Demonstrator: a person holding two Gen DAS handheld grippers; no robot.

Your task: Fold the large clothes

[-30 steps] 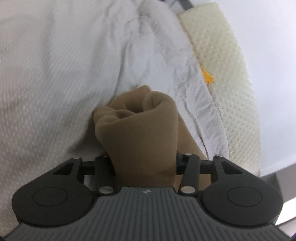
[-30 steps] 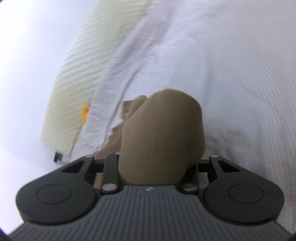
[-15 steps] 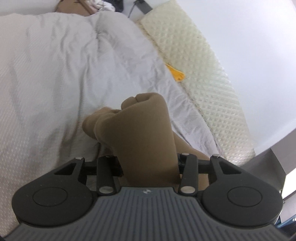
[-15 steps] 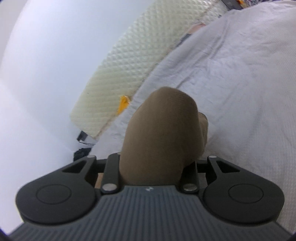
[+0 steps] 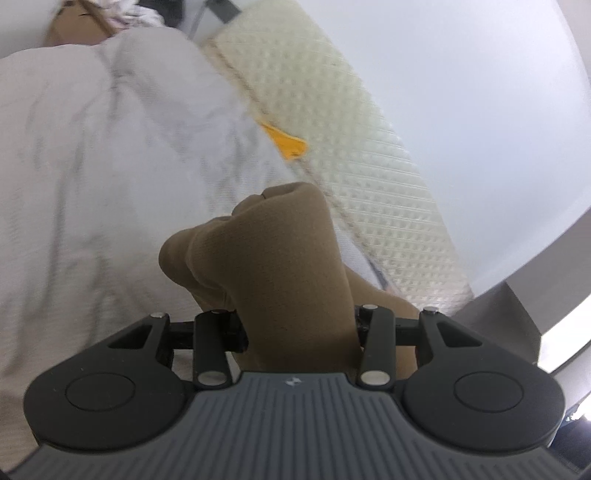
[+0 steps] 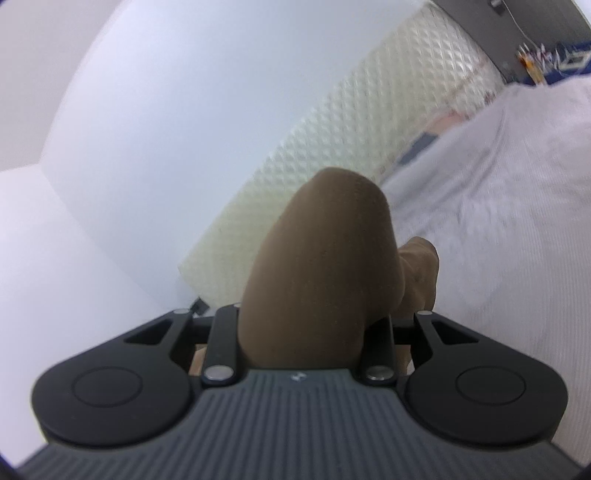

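Note:
A tan garment (image 5: 273, 266) is bunched up between the jaws of my left gripper (image 5: 295, 332), which is shut on it above a bed with a white sheet (image 5: 92, 166). In the right wrist view another bunch of the same tan garment (image 6: 321, 266) fills my right gripper (image 6: 301, 332), which is shut on it. The fabric hides the fingertips of both grippers. Both bunches are held up off the sheet.
A cream quilted mattress edge (image 5: 351, 147) runs along the white wall (image 5: 461, 92), with an orange tag (image 5: 284, 142) on it. The mattress edge (image 6: 332, 147) and white sheet (image 6: 517, 221) also show on the right. Cardboard box (image 5: 74, 26) and clutter lie beyond the bed.
Both grippers have risen and tilted up with the tan garment, so more wall and mattress edge show. Both stay shut on the fabric.

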